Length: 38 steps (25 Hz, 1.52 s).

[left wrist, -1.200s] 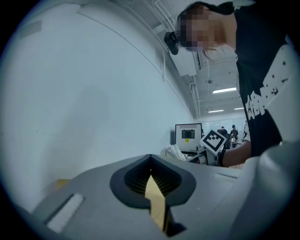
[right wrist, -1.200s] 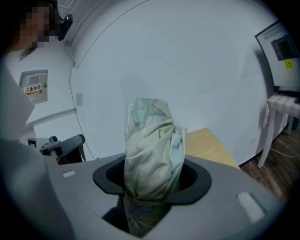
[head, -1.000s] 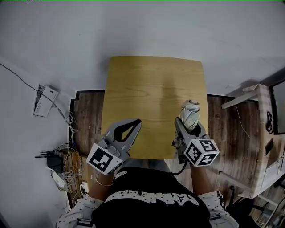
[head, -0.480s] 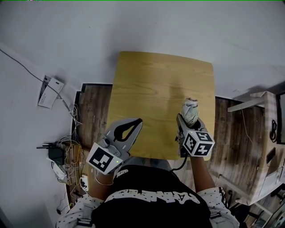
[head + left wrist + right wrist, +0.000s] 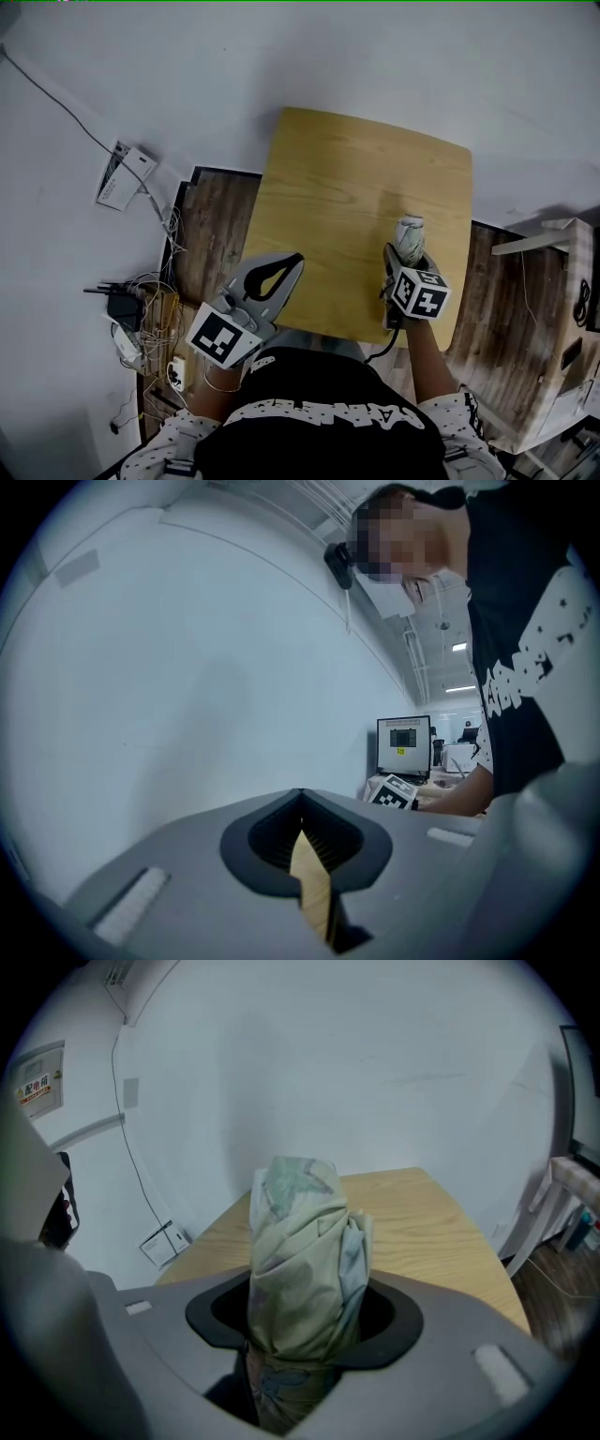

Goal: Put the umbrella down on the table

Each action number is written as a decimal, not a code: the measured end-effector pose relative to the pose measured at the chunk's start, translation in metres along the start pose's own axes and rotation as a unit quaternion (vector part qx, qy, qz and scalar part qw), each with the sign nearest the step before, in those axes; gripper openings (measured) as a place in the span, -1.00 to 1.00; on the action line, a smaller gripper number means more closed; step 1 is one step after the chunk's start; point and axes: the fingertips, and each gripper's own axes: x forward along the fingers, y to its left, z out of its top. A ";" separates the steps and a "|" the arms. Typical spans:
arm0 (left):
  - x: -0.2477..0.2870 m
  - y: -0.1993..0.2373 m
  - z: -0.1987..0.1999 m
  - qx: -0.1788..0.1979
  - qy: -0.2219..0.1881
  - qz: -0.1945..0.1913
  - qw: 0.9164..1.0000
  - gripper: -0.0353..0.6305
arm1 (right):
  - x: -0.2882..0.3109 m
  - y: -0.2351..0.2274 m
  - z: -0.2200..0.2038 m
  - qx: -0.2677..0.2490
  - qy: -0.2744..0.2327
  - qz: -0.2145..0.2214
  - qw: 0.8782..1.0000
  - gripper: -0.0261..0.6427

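Pale-green umbrella [image 5: 300, 1241] sits clamped in right claw [image 5: 305, 1321].

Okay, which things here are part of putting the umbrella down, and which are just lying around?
Part of the job: folded umbrella; right gripper, shut on it; wooden table.

Lying about: white box; tangle of cables; monitor. The left gripper is shut and empty.
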 end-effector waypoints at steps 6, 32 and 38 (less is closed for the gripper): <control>-0.007 0.003 0.000 -0.002 -0.003 0.012 1.000 -0.90 | 0.016 -0.001 -0.006 -0.005 0.025 -0.013 1.000 -0.15; -0.009 0.010 0.002 0.006 0.002 0.023 1.000 -0.90 | 0.052 -0.015 -0.029 -0.019 0.103 -0.050 0.993 -0.03; -0.012 0.009 0.005 0.006 -0.004 0.020 1.000 -0.90 | 0.046 -0.017 -0.024 -0.024 0.087 -0.058 0.994 0.04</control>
